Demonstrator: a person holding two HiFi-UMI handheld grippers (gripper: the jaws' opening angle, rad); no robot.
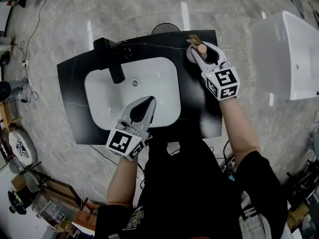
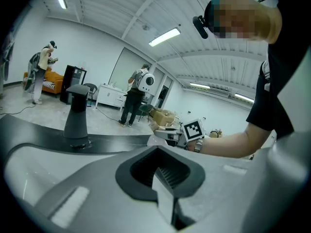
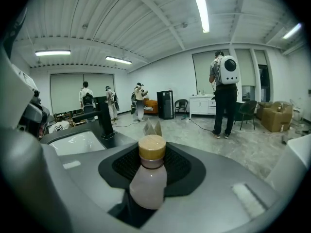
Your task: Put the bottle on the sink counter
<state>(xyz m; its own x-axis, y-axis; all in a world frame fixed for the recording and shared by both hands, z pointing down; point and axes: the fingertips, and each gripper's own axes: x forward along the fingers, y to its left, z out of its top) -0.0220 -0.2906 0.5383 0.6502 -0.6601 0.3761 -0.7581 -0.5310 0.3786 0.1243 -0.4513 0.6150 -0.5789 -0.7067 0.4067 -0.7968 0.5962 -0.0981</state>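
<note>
The right gripper (image 1: pixel 199 54) has its jaws closed round the body of a small pale pinkish bottle (image 3: pixel 147 181) with a tan cap (image 3: pixel 152 148), which stands upright between the dark ribbed pads. The bottle's base is sunk out of sight between the jaws, so I can't tell whether it sits on anything. Seen from the head, gripper and bottle are over the far right corner of the black sink counter (image 1: pixel 199 111), just beside a small tan piece (image 1: pixel 194 37) lying at the counter's back edge. The left gripper (image 1: pixel 148 104) has its jaws pressed together with nothing in them, and it hovers over the near rim of the white basin (image 1: pixel 104 108) set into the counter. A black faucet (image 1: pixel 112 59) stands at the basin's far left corner. Off to the right, well apart from the counter, a white box (image 1: pixel 294 54) stands on the grey marbled floor (image 1: pixel 60 24).
</note>
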